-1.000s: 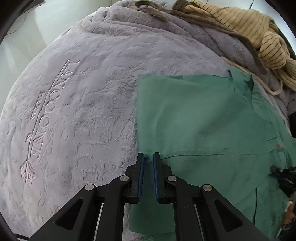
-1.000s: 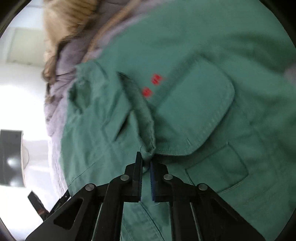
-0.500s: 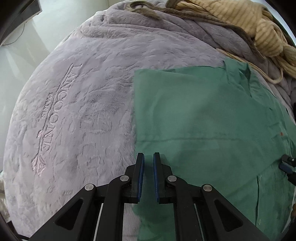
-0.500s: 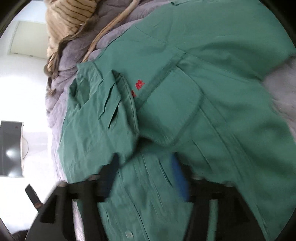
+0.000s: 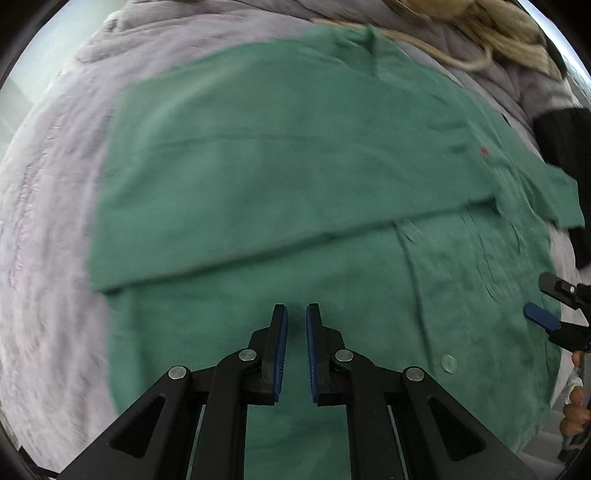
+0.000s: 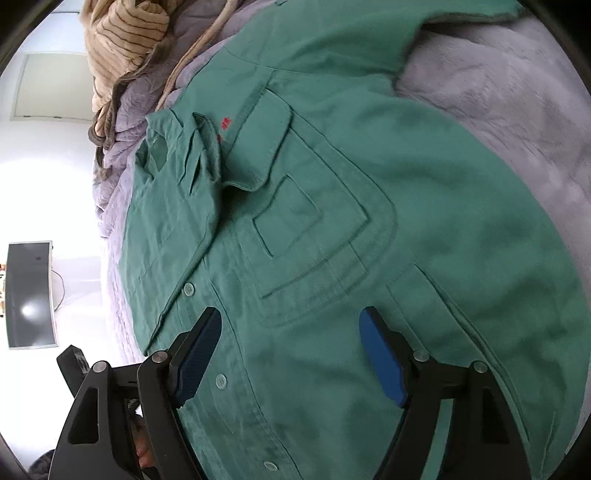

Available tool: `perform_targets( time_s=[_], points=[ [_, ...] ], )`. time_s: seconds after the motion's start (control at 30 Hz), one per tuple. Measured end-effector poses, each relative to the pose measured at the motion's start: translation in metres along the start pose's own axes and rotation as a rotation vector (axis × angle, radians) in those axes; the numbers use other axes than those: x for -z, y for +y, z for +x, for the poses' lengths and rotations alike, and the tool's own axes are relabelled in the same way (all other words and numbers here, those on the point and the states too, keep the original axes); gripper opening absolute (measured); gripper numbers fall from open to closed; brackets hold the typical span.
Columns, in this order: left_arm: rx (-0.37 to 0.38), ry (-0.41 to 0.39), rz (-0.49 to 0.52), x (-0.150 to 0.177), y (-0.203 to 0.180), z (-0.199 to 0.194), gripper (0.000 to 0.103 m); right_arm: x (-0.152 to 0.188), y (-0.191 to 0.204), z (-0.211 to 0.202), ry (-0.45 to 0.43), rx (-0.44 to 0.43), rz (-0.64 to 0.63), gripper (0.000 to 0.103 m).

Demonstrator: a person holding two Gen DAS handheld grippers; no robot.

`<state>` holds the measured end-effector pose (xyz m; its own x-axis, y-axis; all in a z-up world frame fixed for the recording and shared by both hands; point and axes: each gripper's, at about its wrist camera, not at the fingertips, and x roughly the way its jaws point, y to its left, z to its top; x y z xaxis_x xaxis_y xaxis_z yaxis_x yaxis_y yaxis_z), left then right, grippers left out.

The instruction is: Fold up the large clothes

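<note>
Both grippers angle down over the green shirt [image 6: 369, 192], right jaws just opened.

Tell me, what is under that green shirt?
The green shirt lies on a plush lilac-grey blanket, which shows around its edges. Whatever the blanket rests on is covered. A striped tan garment lies beyond the collar.

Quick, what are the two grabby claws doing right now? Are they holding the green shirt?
Left gripper: shut, empty above the green shirt.
Right gripper: jaws have just been opening, holding nothing.
</note>
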<state>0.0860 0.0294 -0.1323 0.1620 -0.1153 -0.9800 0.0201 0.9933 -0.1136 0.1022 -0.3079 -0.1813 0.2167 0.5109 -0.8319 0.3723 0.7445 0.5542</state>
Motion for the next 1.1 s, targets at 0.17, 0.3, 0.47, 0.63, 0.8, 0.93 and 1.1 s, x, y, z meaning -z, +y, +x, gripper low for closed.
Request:
perform_targets(
  time_s=[0.17,0.3,0.47,0.63,0.8,0.93,1.1],
  points=[
    [-0.011,0.010,0.061,0.008,-0.030,0.004,0.012,-0.002,0.006,-0.013,-0.057,0.022,-0.076,0.080],
    [-0.022,0.009,0.066,0.005,-0.041,0.003,0.012,-0.029,0.026,-0.015,-0.160,-0.046,-0.122,0.062],
    [-0.040,-0.015,0.068,0.000,-0.049,-0.006,0.012,-0.072,0.042,0.020,-0.180,-0.078,-0.151,0.008],
    [-0.038,-0.048,0.055,-0.006,-0.053,-0.019,0.012,-0.092,0.028,0.060,-0.075,-0.165,-0.009,0.008],
    [-0.040,-0.058,0.057,-0.024,-0.060,-0.023,0.012,-0.074,0.023,0.073,0.025,-0.191,-0.037,0.008],
    [-0.048,-0.047,0.068,-0.032,-0.062,-0.014,0.012,-0.063,0.022,0.057,0.028,-0.171,-0.091,0.010],
    [-0.045,-0.034,0.076,-0.034,-0.075,-0.008,0.012,-0.066,0.024,0.036,-0.036,-0.172,-0.140,0.052]
  ],
)
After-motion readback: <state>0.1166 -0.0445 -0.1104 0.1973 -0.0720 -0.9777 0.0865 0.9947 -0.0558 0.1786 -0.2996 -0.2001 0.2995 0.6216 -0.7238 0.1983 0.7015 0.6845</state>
